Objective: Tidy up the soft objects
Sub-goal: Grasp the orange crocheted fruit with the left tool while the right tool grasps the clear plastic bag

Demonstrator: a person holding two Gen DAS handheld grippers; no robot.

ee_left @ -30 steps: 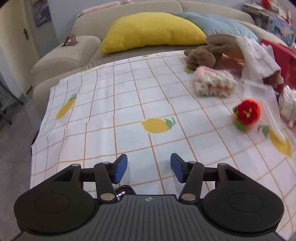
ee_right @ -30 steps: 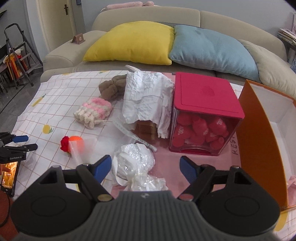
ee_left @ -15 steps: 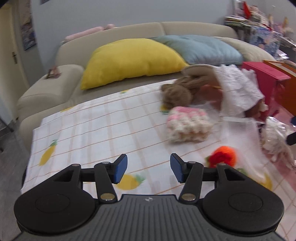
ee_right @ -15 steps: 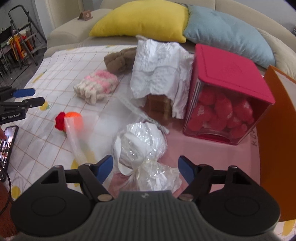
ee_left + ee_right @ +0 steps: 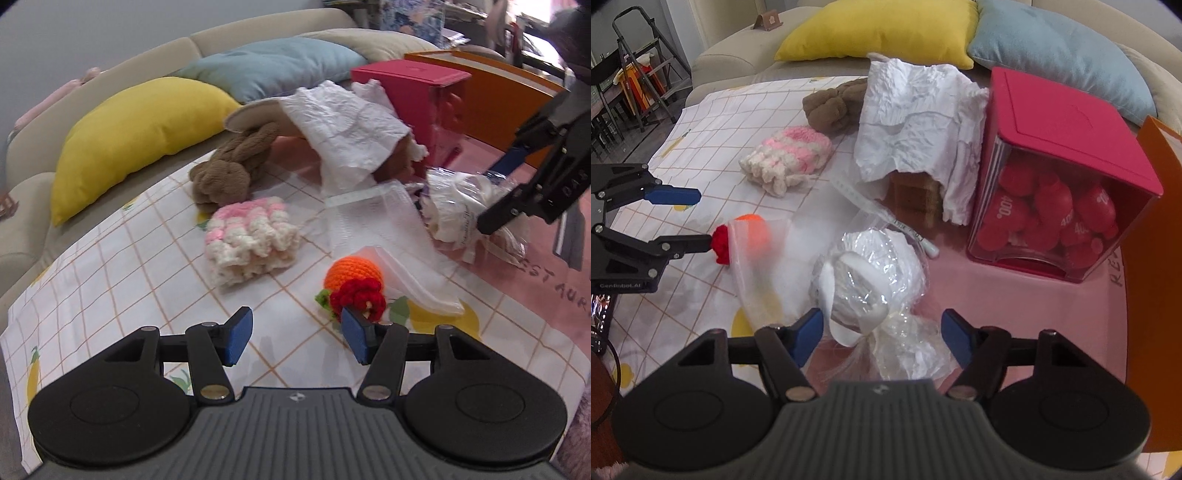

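Crocheted orange toy [image 5: 352, 275] lies on the lemon-print cloth [image 5: 140, 266], just ahead of the left gripper's [image 5: 295, 334] spread, empty fingers.

The toy sits off to the right finger's side, so centring should come before closing, gently, since yarn squashes. The right gripper [image 5: 881, 334], also spread and empty, straddles the wrapped white bundle [image 5: 870, 269]. A clear zip bag [image 5: 384, 229] overlaps the toy and could snag. Beyond lie a pink-and-white knit piece [image 5: 253, 236], a brown plush [image 5: 232, 168], crumpled white paper [image 5: 347, 125] and a red-lidded box [image 5: 1067, 147].
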